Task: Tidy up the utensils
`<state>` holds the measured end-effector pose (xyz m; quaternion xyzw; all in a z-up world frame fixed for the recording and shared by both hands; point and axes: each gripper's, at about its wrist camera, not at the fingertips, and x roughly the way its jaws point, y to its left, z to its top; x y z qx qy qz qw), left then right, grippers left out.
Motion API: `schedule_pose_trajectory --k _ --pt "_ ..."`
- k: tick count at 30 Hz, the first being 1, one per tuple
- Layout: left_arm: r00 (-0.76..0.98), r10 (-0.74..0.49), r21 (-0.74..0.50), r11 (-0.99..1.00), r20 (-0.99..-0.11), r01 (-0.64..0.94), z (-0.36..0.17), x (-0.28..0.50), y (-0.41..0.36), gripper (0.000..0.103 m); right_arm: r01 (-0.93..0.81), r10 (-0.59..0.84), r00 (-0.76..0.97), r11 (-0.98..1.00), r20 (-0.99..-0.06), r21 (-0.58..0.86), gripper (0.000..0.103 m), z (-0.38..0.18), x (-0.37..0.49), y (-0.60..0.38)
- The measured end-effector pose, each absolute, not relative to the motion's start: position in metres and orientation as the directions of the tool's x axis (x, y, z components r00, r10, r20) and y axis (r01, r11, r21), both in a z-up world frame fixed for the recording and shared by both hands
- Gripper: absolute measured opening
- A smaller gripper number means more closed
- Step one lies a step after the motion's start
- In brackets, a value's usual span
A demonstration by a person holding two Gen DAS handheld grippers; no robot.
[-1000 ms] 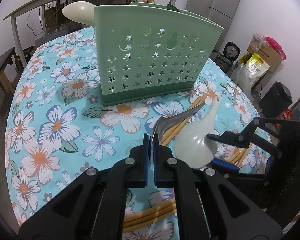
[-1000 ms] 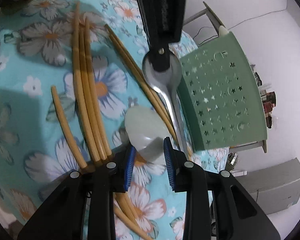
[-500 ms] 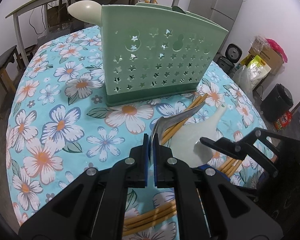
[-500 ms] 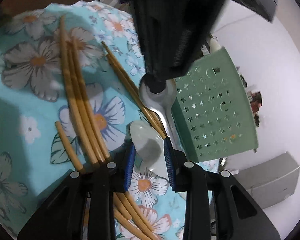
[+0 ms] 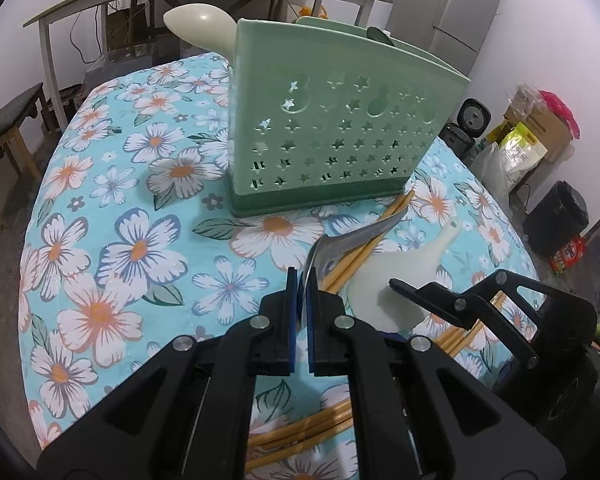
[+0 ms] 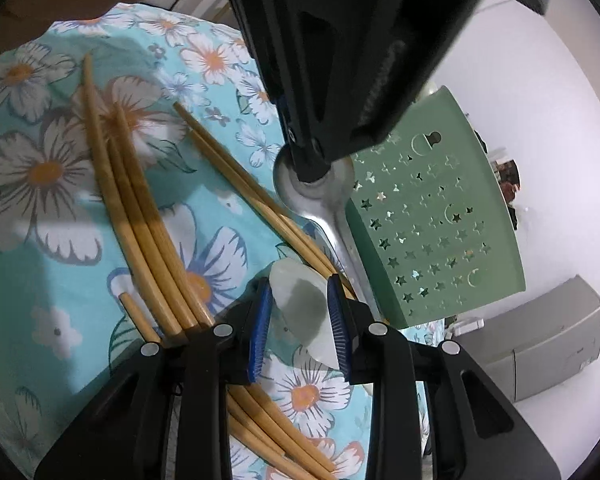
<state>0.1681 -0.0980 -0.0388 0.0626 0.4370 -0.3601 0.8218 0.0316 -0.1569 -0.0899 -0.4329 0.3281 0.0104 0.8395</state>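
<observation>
My left gripper [image 5: 302, 294] is shut on the bowl of a metal spoon [image 5: 360, 236], whose handle points toward the green perforated utensil holder [image 5: 340, 136]. In the right wrist view the same metal spoon [image 6: 320, 200] hangs from the black left gripper [image 6: 312, 160] beside the green holder [image 6: 432, 232]. My right gripper [image 6: 300, 320] is shut on the bowl of a white plastic spoon [image 6: 300, 304], tilted between the blue pads. That white spoon [image 5: 400, 276] lies just right of the metal one, with the right gripper [image 5: 420, 292] on it. Wooden chopsticks [image 6: 140, 208] lie scattered on the cloth.
A floral tablecloth [image 5: 140, 248] covers the round table. Another white spoon [image 5: 200, 24] sticks out of the holder's left end. More chopsticks [image 5: 300, 440] lie under my left gripper. Beyond the table stand a bench [image 5: 12, 120], a fridge [image 5: 452, 8] and a bin [image 5: 560, 216].
The right gripper has rolled and shifted sideways, and the white spoon's bowl now sits deeper and more tilted between its pads. The left gripper has kept its hold on the metal spoon, barely moving.
</observation>
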Motion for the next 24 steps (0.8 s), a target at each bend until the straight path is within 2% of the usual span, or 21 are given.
schedule_pose_trajectory --k 7,12,18,24 --pt "0.357 -0.536 -0.213 0.734 -0.765 0.645 -0.040 0.169 -0.097 0.003 -0.212 -0.314 0.806 0.638 -0.502 -0.740 0.019 -0.080 0.022 -0.166" --pt "0.371 -0.533 -0.199 0.735 -0.760 0.648 -0.038 0.168 -0.097 0.003 -0.095 -0.331 0.828 0.713 -0.453 -0.695 0.014 -0.044 0.018 -0.183" --pt "0.429 -0.532 -0.151 0.738 -0.730 0.658 -0.023 0.162 -0.094 0.002 0.092 -0.368 0.827 0.835 -0.425 -0.543 0.009 0.010 0.015 -0.230" --pt "0.466 -0.537 -0.113 0.731 -0.703 0.673 -0.004 0.157 -0.088 0.002 0.212 -0.389 0.816 0.890 -0.429 -0.403 0.007 0.031 0.016 -0.272"
